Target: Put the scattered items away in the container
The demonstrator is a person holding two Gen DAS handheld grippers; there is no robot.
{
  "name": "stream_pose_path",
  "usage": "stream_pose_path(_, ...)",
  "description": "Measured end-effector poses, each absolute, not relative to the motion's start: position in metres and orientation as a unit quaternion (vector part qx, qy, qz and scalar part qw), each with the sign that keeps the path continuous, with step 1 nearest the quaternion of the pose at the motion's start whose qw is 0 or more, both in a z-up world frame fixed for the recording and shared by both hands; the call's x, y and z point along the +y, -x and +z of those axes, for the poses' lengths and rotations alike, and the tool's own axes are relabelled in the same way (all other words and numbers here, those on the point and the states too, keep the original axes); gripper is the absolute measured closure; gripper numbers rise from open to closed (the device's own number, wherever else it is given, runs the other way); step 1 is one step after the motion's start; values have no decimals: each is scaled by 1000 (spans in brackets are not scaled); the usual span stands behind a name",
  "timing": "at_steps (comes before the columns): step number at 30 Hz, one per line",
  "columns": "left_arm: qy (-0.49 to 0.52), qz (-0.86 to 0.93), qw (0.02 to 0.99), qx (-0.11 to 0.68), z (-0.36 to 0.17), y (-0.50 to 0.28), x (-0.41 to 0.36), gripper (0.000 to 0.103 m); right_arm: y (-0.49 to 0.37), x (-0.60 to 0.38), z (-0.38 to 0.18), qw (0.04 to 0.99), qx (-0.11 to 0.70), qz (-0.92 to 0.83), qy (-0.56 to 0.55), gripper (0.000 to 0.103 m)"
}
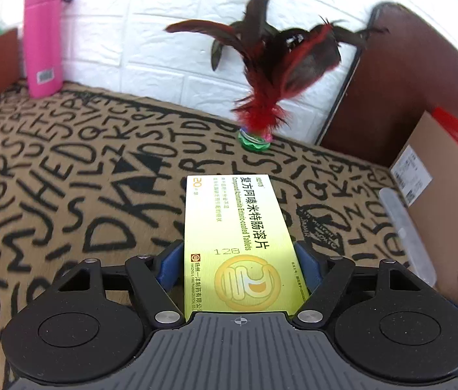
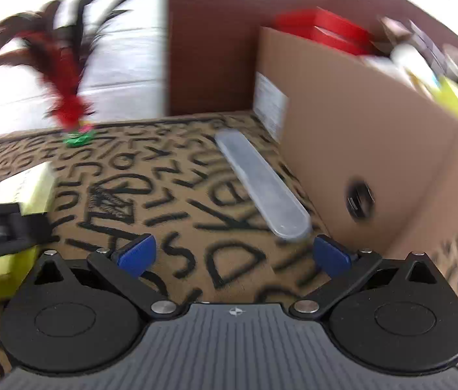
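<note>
White brick-pattern wall (image 1: 164, 48) is closing off the far side of a tan cloth printed with black letters (image 1: 66, 178), and in the left wrist view the left gripper (image 1: 240, 260) is holding a yellow-green tablet box (image 1: 235, 237) lengthwise between its blue pads, the box reaching forward well past the fingertips. Ahead of the box a red-and-black feather shuttlecock (image 1: 261, 97) is standing on its green base; a pink bottle (image 1: 44, 35) is standing far off to the left, and the cardboard box (image 1: 440, 221) that looks to be the container is sitting to the right, with a clear flat case (image 1: 404, 230) lying just beside its wall. In the right wrist view, which is blurred, the right gripper (image 2: 234, 253) is standing wide apart with nothing between its pads. That clear flat case (image 2: 261, 188) is lying just ahead of its right pad, alongside the cardboard box (image 2: 375, 162), which is already holding red and other items. The tablet box (image 2: 18, 201) is showing at the left edge. The step in hand seems to be carrying the tablet box to the container; next, the left gripper would need to swing right over the rim and release, while the right lines up on the case.
</note>
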State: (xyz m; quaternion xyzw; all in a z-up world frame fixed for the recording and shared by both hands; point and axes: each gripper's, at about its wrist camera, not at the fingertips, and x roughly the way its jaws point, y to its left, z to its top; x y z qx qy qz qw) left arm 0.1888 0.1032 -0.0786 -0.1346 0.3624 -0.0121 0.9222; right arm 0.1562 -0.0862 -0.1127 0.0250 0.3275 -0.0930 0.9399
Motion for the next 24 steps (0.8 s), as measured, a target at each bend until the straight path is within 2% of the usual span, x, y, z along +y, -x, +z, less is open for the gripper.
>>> stream_pose_path(6,162,-25,918,360,-79,-185,115,23,-170,-86,-116,944,316,-89,-39,0)
stream_pose_path(8,166,-27,918,359,-80,-184,117,23,-164,-84,-117,948,315,-28,-35,0)
stream_pose_path(10,162,-29,919,359,-80,-184,116,23,-157,-81,-116,950,309,45,-20,4)
stream_pose_path(17,122,-13,924,362,-82,-197,105,18,-170,-79,-118,950,313,-18,-15,3)
stream_pose_path(20,87,-4,929,360,-86,-203,98,24,-180,-77,-120,950,311,-18,-9,3)
stream_pose_path(21,77,-1,930,359,-87,-203,96,31,-183,-78,-120,950,312,-12,-13,3)
stream_pose_path(23,67,1,931,360,-87,-201,94,31,-188,-84,-122,949,314,6,-23,3)
stream_pose_path(24,65,1,930,361,-87,-200,94,32,-189,-87,-122,949,314,13,-25,7)
